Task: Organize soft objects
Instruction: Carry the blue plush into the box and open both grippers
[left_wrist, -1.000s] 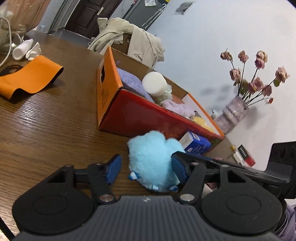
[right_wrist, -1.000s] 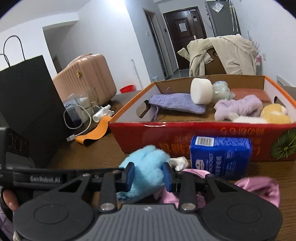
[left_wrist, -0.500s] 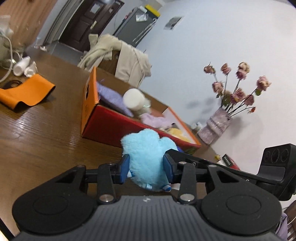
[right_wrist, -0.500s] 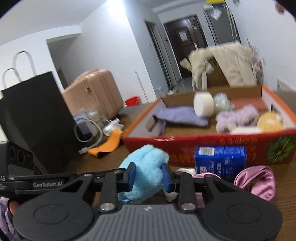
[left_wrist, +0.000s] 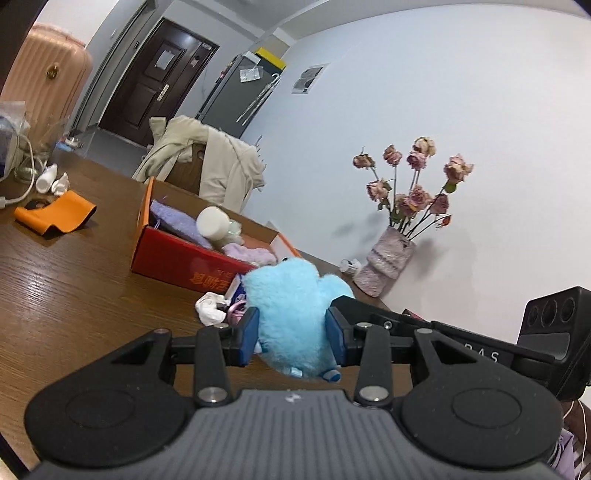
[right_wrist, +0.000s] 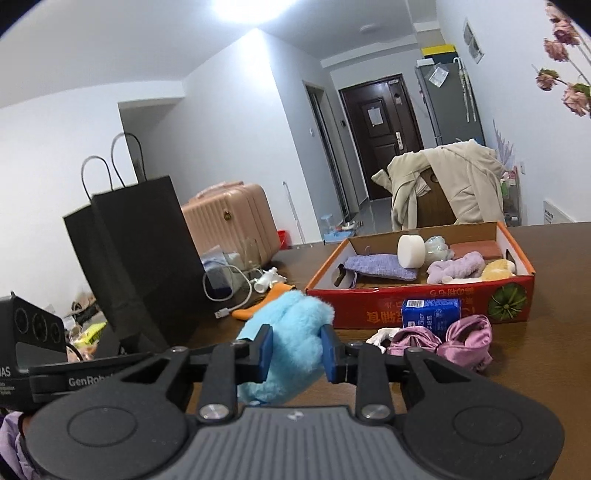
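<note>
A fluffy light-blue plush toy (left_wrist: 295, 314) is held above the wooden table by both grippers. My left gripper (left_wrist: 291, 338) is shut on one part of it. My right gripper (right_wrist: 295, 349) is shut on another part of the toy (right_wrist: 291, 332). The red cardboard box (right_wrist: 417, 306) lies ahead on the table; it also shows in the left wrist view (left_wrist: 177, 264). It holds a purple pouch (right_wrist: 376, 266), a white roll (right_wrist: 410, 250), a lilac towel (right_wrist: 456, 266) and a yellow soft item (right_wrist: 496, 271).
On the table before the box lie a blue tissue pack (right_wrist: 430, 318), pink satin cloth (right_wrist: 465, 341) and a white sock (left_wrist: 210, 309). A black paper bag (right_wrist: 133, 258) stands left, an orange band (left_wrist: 55, 218) farther back. A vase of dried roses (left_wrist: 386, 264) stands by the wall.
My left gripper closed on the blue toy. Both grippers then lifted it off the table, so the box and loose items now look lower and farther.
</note>
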